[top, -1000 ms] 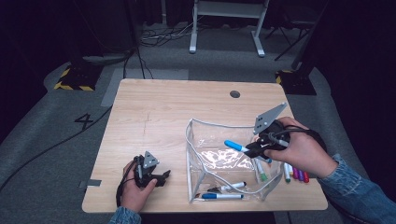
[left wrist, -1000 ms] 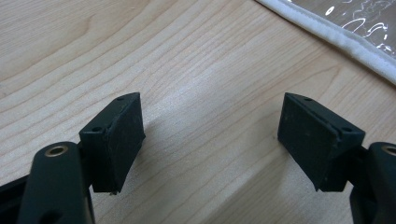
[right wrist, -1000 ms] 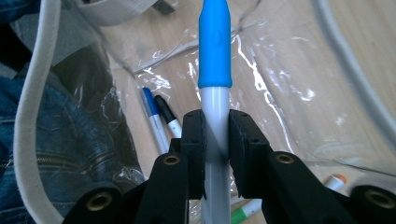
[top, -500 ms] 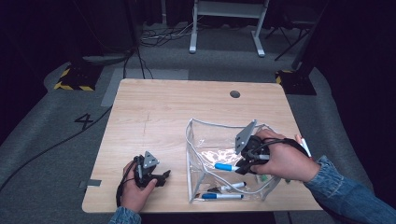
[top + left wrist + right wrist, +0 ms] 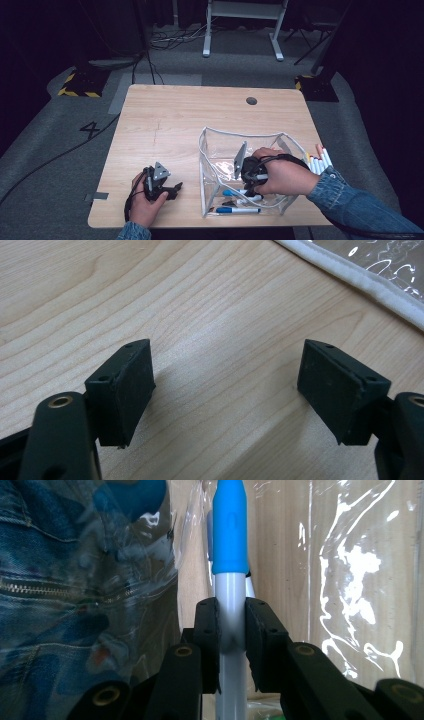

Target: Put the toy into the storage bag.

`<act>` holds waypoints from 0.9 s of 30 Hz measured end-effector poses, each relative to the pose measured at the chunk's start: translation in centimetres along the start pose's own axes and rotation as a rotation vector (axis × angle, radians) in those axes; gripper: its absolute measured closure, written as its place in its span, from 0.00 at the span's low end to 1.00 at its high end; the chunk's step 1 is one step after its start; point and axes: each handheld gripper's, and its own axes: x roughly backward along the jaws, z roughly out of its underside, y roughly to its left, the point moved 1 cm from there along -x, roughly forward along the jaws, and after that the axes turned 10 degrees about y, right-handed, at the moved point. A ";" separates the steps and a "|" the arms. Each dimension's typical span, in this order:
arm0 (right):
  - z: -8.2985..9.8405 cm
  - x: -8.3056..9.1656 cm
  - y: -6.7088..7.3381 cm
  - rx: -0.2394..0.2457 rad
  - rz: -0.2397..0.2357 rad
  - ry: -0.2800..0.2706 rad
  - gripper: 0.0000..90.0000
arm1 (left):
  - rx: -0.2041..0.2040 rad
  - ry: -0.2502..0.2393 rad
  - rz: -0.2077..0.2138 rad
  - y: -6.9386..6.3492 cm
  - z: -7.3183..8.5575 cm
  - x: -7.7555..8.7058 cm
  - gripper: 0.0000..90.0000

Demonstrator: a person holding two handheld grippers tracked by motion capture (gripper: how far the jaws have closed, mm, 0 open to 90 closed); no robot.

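At the near left of the counter [image 5: 190, 120], the left tongs [image 5: 172, 189] rested in the person's hand, jaws standing apart with nothing between them; the left gripper view showed bare wood grain between the two black pads [image 5: 131, 390] and, at its far right, the white-bound edge of the clear pouch [image 5: 350, 277].

Farther right, the clear pouch [image 5: 215, 150] stood open on the counter, and the right tongs [image 5: 248, 186] were inside it, clamped on a blue-capped marker [image 5: 230, 600]. A few more markers [image 5: 235, 210] lay on the pouch floor, and a row of others [image 5: 317, 162] lay outside, just beside its right wall.

What could go wrong, as I judge it: the pouch is soft and nothing steadies it, so the hand pressing down could push a wall over or drag the pouch across the wood. If the marker were let go while upright, it could tip against the film and catch on the tongs as they lift out.

The right gripper view made the grip plain, pads squeezing the white barrel below the cap, with blue denim seen through the film; the high view instead gave the pouch's place near the right edge and the idle left hand well apart from it.
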 end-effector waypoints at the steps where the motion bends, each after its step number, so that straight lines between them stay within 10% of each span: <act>1: -0.2 -0.3 -0.1 0.001 -0.004 0.007 0.85 | 0.000 0.000 0.000 0.0 0.0 0.0 0.25; 27: -1.8 -4.7 -2.8 -0.055 -0.119 0.089 0.85 | 0.000 0.001 0.000 0.0 0.0 0.0 0.25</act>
